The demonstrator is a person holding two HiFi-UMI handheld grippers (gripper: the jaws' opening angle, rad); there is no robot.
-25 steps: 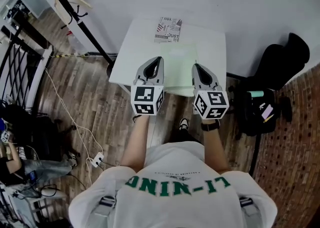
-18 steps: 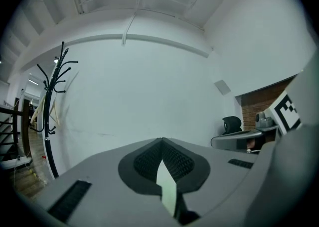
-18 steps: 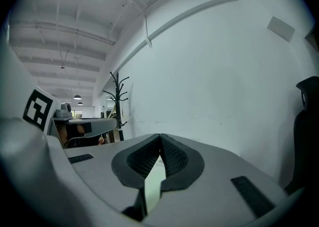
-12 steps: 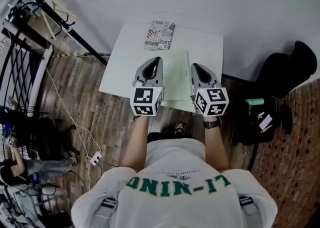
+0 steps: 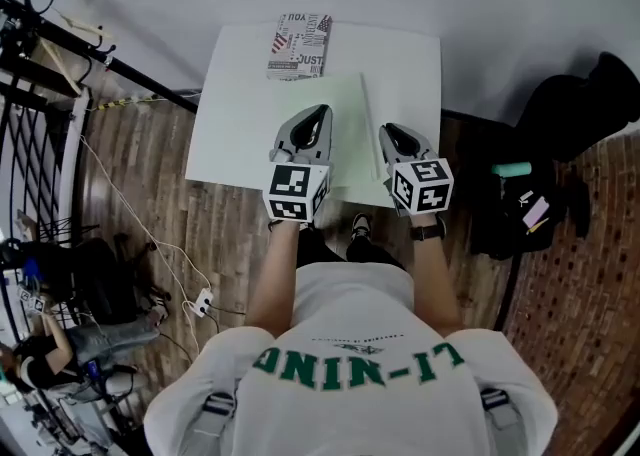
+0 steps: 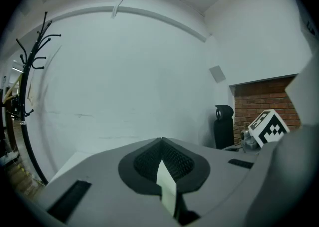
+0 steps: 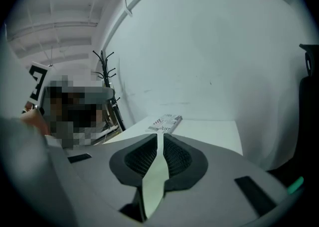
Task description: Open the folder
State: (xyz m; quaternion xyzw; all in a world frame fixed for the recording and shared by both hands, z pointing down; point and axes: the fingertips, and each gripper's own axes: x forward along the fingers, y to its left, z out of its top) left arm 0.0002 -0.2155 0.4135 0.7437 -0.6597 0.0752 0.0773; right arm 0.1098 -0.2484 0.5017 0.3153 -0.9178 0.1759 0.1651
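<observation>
Two hand-held grippers reached over the near half of the small white table [image 5: 235, 114] in the head view. The left gripper [image 5: 314, 120] and the right gripper [image 5: 393, 134] were side by side. The pale green, thin card folder [image 5: 348, 119] lay flat on the middle of the table and looked closed. A printed black-and-white booklet [image 5: 300, 44] sat at the table's far edge. The gripper bodies covered the folder's near edge, so that view did not show what they had.

The left gripper view showed its jaws clenched on a pale green sheet edge [image 6: 167, 186] of the folder, with the pads meeting above it. A black coat stand [image 6: 30, 71] stood off the table's left side.

In the right gripper view the jaws were opening with the same pale green sheet [image 7: 154, 181] in the gap. The pads seemed not to press on it. The table top and the booklet lay beyond.

I took this for the start: the folder was on the table and the cover was not yet lifted. The next move probably called for one gripper to catch the top cover alone while the other kept the lower leaf on the table. I could not tell whether the left jaws held one leaf or both. I could not tell which side had the spine.
</observation>
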